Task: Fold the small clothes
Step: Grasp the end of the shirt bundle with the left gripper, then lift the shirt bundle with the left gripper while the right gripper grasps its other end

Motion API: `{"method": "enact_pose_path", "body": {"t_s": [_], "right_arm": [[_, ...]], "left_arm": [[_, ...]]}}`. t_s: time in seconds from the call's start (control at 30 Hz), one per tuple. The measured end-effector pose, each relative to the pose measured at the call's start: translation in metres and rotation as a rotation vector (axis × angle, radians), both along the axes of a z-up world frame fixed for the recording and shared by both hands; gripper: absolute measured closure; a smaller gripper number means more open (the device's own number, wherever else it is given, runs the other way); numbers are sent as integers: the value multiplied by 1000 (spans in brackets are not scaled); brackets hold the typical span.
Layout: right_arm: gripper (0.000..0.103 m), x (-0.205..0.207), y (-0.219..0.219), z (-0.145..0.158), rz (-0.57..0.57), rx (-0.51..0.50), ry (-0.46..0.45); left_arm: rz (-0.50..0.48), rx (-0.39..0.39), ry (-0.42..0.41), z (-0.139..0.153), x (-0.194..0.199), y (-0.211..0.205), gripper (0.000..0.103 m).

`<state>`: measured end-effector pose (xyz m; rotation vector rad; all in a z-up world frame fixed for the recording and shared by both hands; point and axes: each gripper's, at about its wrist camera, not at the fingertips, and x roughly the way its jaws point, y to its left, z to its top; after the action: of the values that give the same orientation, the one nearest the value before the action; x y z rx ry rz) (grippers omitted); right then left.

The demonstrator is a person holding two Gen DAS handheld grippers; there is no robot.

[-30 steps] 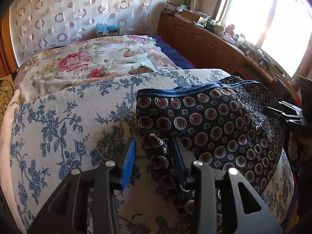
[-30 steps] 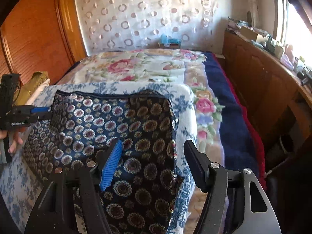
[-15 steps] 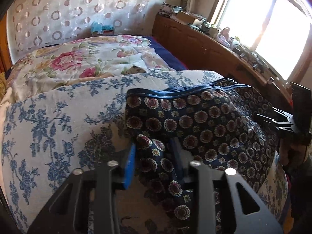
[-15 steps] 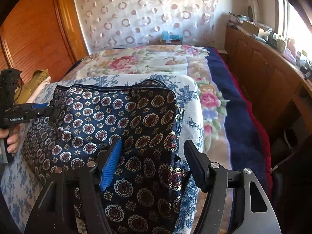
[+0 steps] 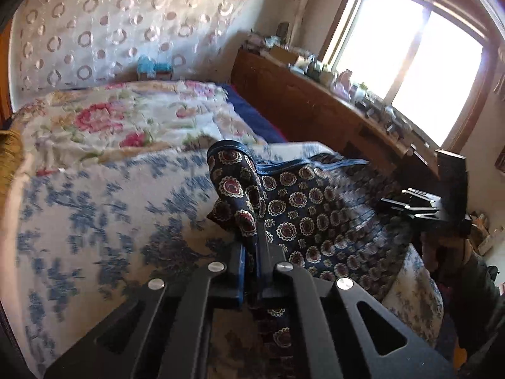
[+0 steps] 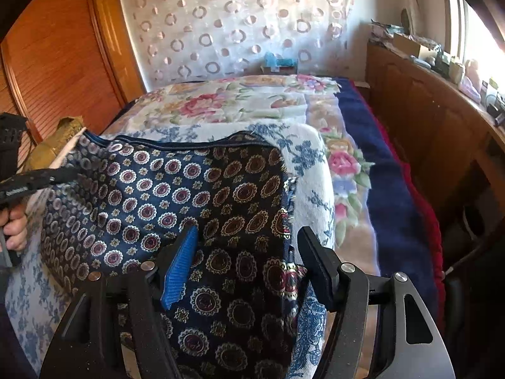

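1. Left wrist view, closest in: your left gripper [image 5: 251, 246] has its jaws pressed together on a bunched corner of the patterned garment [image 5: 315, 214], and that pinched cloth stands up off the bedding in a raised flap.
2. Right wrist view, closest in: your right gripper [image 6: 249, 252] hangs low over the garment's near right edge with its jaws spread wide, the blue pad [image 6: 180, 268] on one side and the black finger on the other, gripping nothing.
3. The garment [image 6: 195, 202] lies spread on the blue-flowered blanket [image 6: 309, 173], its dark hem running along the far side.
4. You look to be at the first fold: one corner is lifted, the rest lies flat.
5. The next move likely calls for carrying the lifted corner across toward the opposite side, while your right gripper either pins its edge or takes hold of the matching corner so the cloth does not drag.
6. Your left hand [image 6: 14, 230] shows at the frame's left edge, wrapped round the handle, with the tool reaching in from that side.
7. Farther off sit the rose-print quilt [image 6: 240, 101], a wooden sideboard [image 6: 426, 110] under the window, and the ringed curtain [image 6: 236, 22].
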<state>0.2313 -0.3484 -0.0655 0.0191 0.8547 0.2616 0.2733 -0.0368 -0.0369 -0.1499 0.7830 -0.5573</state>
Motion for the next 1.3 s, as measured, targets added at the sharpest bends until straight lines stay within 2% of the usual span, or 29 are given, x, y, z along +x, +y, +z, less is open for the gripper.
{"method": "enact_pose_path", "body": {"t_s": [0.13,0.27,0.43,0.6,0.7,0.73,0.83,0.93,1.1,1.3], "right_arm": [[27,6,10,4,14,-17,3],[26,21,28,-1,55,-11,27],[27,42,47,-13,98,4,87],[27,50,48,-17,94,11,99],[47,46,51,-17,112,18,92],[68,44,55,-17,136,24,95],[90,38,64,-17,176,33,97],[93,30,71,-11,168,0,49],[95,19,78,14,149,24,-49],[95,22,104,45,190,34,-130]], "left_arm": [[45,37,-18,6,-6,20,101],[67,40,12,-5,-2,29,101],[77,75,9,-15,-1,23,101],[77,73,14,-18,-1,21,101],[74,75,12,-21,-2,18,101],[74,75,9,-20,-2,18,101],[74,61,-16,-14,-7,17,101],[75,37,-49,-2,-16,23,101],[103,9,-117,22,-35,41,101],[165,17,-182,46,-52,73,101]]}}
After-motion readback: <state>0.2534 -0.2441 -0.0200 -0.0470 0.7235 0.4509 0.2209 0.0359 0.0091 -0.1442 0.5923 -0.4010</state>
